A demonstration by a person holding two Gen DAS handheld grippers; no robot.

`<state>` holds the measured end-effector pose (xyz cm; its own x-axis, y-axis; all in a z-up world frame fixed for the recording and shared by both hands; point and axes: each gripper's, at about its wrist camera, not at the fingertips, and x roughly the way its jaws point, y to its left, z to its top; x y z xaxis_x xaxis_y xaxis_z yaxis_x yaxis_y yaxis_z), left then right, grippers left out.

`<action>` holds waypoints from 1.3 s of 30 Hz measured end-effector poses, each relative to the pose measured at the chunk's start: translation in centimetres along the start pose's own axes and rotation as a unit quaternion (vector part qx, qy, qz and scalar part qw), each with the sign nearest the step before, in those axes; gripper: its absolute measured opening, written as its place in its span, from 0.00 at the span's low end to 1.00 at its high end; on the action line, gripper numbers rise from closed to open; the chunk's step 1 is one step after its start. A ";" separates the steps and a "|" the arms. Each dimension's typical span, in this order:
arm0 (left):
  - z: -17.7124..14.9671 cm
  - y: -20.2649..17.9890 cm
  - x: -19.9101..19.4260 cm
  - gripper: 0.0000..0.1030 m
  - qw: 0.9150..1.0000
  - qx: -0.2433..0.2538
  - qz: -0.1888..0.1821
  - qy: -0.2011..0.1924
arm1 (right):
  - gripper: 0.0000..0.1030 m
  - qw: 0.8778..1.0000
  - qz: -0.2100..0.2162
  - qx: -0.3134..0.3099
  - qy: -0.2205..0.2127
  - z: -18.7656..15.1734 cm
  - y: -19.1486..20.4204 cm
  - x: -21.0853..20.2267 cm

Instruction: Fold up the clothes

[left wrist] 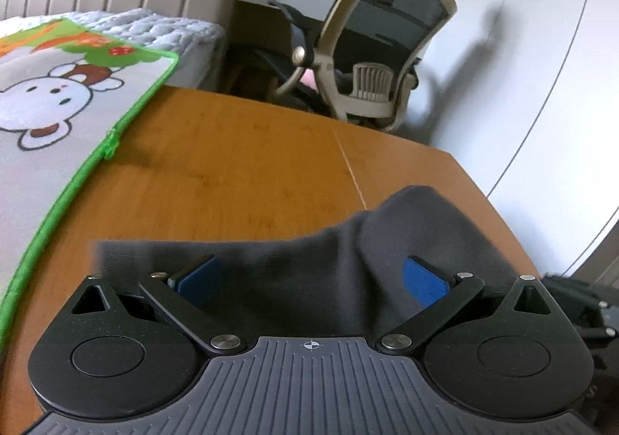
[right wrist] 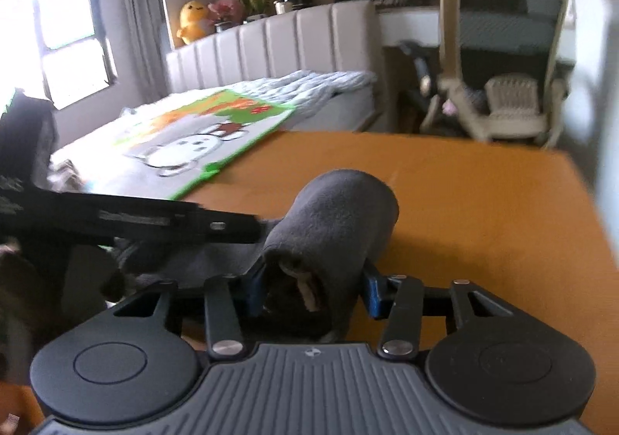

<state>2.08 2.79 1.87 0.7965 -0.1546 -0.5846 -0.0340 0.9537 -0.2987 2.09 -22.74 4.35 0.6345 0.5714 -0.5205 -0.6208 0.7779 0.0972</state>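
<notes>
- Far left, a cartoon-printed, green-edged mat [left wrist: 58, 118] lay over the orange wooden table [left wrist: 232, 164].
- My left gripper [left wrist: 309, 276] stood with its blue pads wide apart, the dark grey soft fabric garment [left wrist: 309, 261] lying loose between them.
- My right gripper [right wrist: 313, 286] clamped the garment's rolled end, long axis running away from me; that hand was nearer.
- I could read no writing.

Right tool [right wrist: 311, 290] pads against rolled grey garment [right wrist: 332, 226], wooden table [right wrist: 483, 210]
</notes>
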 end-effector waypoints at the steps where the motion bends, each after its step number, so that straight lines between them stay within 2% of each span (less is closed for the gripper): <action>1: 0.1 0.2 -0.3 1.00 1.000 -0.005 0.000 -0.002 | 0.46 1.000 -0.011 -0.022 0.001 0.2 0.4 0.0; 3: 0.5 0.5 -1.0 1.00 1.000 -0.012 0.003 -0.011 | 0.49 0.997 -0.026 -0.070 0.003 0.4 1.8 0.3; 5: 1.0 0.7 -1.7 1.00 1.000 -0.013 0.004 -0.021 | 0.53 0.989 -0.050 -0.136 -0.003 0.0 3.9 0.8; 8: 1.5 0.6 -2.4 1.00 0.999 -0.012 0.002 -0.031 | 0.54 0.969 -0.078 -0.233 -0.014 -1.2 7.0 1.5; 12: 1.7 0.0 -2.0 1.00 1.000 -0.004 -0.003 -0.028 | 0.54 0.939 -0.083 -0.332 -0.025 -3.1 9.7 1.6; 14: 1.5 -0.3 -1.3 1.00 1.000 0.001 -0.002 -0.022 | 0.54 0.927 -0.080 -0.367 -0.027 -4.0 10.4 1.5; 17: 1.1 -0.5 -0.6 1.00 1.000 0.010 -0.003 -0.013 | 0.52 0.926 -0.073 -0.370 -0.019 -4.3 10.1 1.2; 20: 0.7 -0.6 -0.5 1.00 1.000 0.024 0.009 -0.012 | 0.52 0.944 -0.047 -0.327 -0.014 -3.6 8.6 0.6; 24: 0.6 -0.2 -0.5 1.00 1.000 0.018 0.013 -0.011 | 0.52 0.978 0.015 -0.205 -0.024 -1.4 6.2 -0.9; 26: 0.5 -0.1 -0.6 1.00 1.000 0.017 0.014 -0.011 | 0.58 0.990 0.040 -0.132 -0.026 -0.5 5.0 -1.1; 27: 0.5 -0.1 -0.6 1.00 1.000 0.016 0.014 -0.011 | 0.70 0.994 0.050 -0.097 -0.026 -0.1 4.5 -1.0; 28: 0.4 0.0 -0.6 1.00 1.000 0.015 0.014 -0.011 | 0.81 0.996 0.059 -0.061 -0.025 0.2 3.9 -0.9; 31: 0.3 0.4 -0.7 1.00 1.000 0.011 0.013 -0.010 | 0.82 0.996 0.083 0.042 -0.007 0.1 1.7 0.5; 33: 0.2 0.8 -0.7 1.00 1.000 0.005 0.011 -0.008 | 0.82 0.992 0.089 0.089 0.008 -0.2 1.1 1.4; 37: -0.1 1.4 -0.7 1.00 1.000 -0.007 0.009 -0.006 | 0.81 0.991 0.078 0.104 0.017 -0.5 1.4 3.1; 39: -0.2 1.8 -0.8 1.00 1.000 -0.016 0.012 -0.007 | 0.74 0.994 0.071 0.079 0.016 -0.5 2.1 3.1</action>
<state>1.31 4.59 1.64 0.8032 -0.1275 -0.5819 -0.0725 0.9487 -0.3078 2.55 -19.49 2.53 0.5289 0.6724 -0.5179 -0.6213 0.7224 0.3035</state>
